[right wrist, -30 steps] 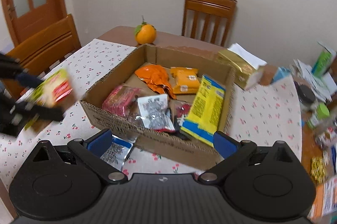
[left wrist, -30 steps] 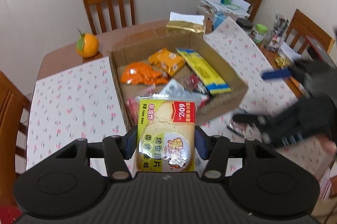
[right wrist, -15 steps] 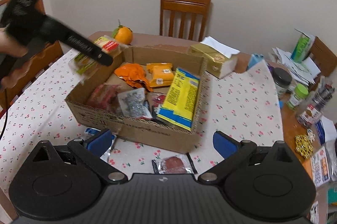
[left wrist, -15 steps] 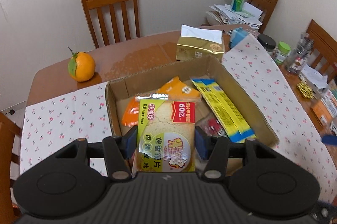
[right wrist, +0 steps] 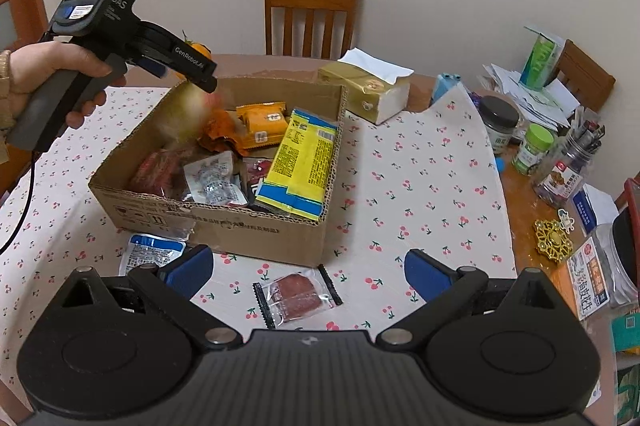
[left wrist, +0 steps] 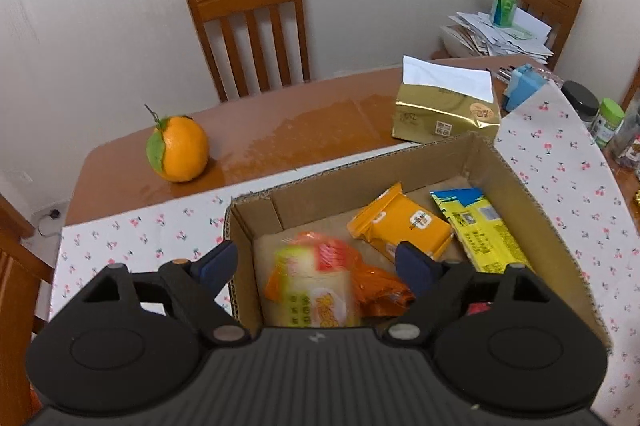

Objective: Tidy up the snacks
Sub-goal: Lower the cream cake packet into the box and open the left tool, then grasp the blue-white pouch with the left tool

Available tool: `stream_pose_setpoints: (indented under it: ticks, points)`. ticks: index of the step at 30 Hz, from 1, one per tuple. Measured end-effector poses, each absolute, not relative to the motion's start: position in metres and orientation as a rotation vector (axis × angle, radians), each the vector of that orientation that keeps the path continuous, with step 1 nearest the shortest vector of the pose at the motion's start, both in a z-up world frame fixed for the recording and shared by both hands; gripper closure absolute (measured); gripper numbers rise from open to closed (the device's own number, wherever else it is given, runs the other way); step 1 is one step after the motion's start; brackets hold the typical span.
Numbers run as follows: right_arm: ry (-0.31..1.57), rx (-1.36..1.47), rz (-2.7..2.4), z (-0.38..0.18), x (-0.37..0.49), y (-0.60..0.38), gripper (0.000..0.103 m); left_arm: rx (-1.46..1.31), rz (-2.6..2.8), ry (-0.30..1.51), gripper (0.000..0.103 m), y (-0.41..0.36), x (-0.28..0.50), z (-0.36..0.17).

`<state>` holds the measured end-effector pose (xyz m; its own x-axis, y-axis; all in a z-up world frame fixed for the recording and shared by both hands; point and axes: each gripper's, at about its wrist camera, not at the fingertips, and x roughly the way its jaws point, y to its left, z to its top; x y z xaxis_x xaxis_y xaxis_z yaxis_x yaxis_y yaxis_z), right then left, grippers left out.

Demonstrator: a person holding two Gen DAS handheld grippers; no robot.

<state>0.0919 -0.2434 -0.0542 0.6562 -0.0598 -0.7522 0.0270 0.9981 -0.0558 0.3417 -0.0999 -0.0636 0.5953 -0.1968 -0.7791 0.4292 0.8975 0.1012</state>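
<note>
Left gripper [left wrist: 316, 262]: jaws opening, pads clear of the blurred yellow snack packet [left wrist: 310, 290] between them (over the cardboard box [left wrist: 516, 182]). Right gripper [right wrist: 308, 276]: open, empty.

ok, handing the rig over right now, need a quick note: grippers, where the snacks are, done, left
Left gripper: jaws opening over the cardboard box; the yellow toast packet is blurred between them, pads off it, apparently dropping in.
Right gripper: open, empty, above the tablecloth.
In the box: orange packs, long yellow pack, several small packets.
Left on the cloth: red jerky packet and blue-white packet, both in front of the box.
</note>
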Motion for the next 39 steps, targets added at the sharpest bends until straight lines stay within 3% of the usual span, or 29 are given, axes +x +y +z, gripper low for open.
stream_pose_setpoints:
  ticks: [22, 30, 39]
  points:
    - [0.939, -0.058, -0.043, -0.101, 0.088, -0.253, 0.000, 0.150, -0.337, 0.792, 0.015, -0.023, 0.230, -0.024]
    - [0.980, -0.047, -0.055, -0.116, 0.082, -0.256, 0.000, 0.105, -0.242, 0.862, 0.014, 0.005, 0.179, -0.056]
    - [0.988, -0.053, -0.037, -0.118, 0.086, -0.253, 0.000, 0.106, -0.290, 0.969, 0.014, -0.021, 0.162, -0.112]
